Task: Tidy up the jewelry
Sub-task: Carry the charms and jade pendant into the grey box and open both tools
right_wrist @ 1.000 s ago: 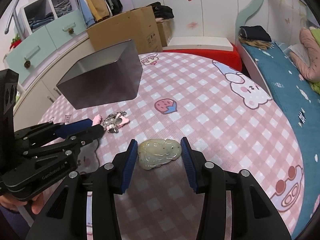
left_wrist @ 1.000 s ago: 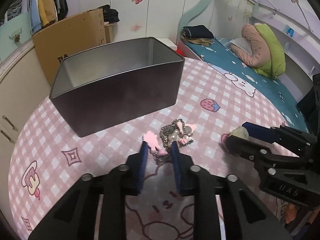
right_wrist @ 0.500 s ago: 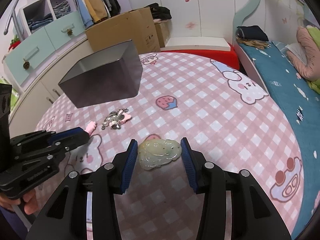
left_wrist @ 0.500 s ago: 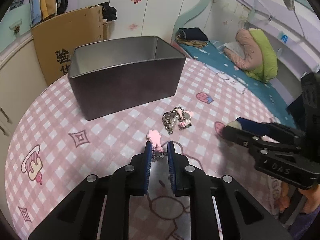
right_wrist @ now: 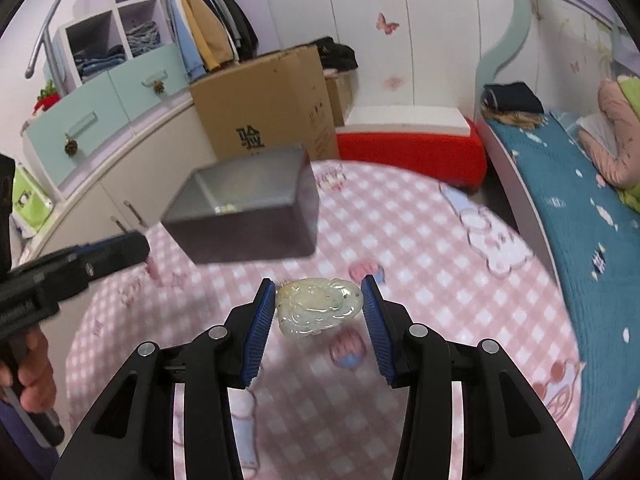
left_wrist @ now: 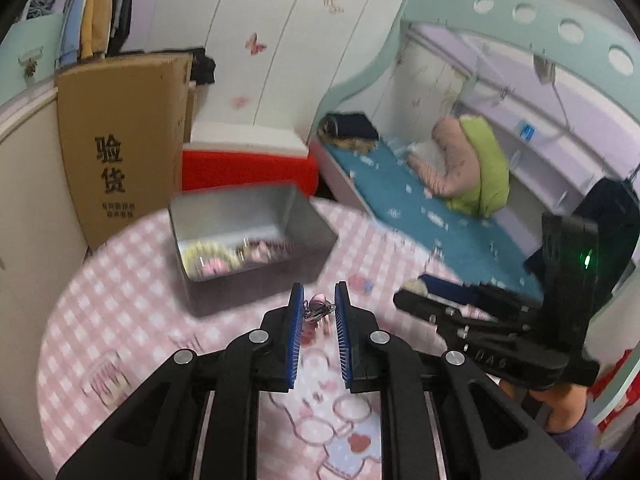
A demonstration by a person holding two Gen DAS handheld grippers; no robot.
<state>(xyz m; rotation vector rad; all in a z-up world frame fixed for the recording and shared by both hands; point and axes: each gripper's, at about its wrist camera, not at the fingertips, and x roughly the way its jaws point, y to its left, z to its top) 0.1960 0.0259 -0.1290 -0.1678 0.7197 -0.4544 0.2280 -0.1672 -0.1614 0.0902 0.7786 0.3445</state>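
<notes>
My left gripper (left_wrist: 319, 300) is shut on a pink charm bracelet (left_wrist: 317, 309) and holds it in the air above the pink checked table (left_wrist: 120, 292); the charms dangle between the blue pads. My right gripper (right_wrist: 319, 296) is shut on a pale green jade pendant (right_wrist: 318, 307), lifted off the table. The grey metal tin (left_wrist: 256, 236) stands open behind; several pieces of jewelry (left_wrist: 224, 260) lie inside it. The tin also shows in the right wrist view (right_wrist: 248, 208), with the left gripper (right_wrist: 80, 264) at its left.
A cardboard box (left_wrist: 120, 140) stands behind the table at the left, a red-and-white bench (left_wrist: 244, 160) beyond it. A bed with a teal sheet (left_wrist: 420, 200) runs along the right. Cabinets and a wardrobe (right_wrist: 120, 92) stand at the left.
Both grippers have risen off the table. The left carries the bracelet up and toward the tin. The right has closed on the jade pendant and lifted it.
</notes>
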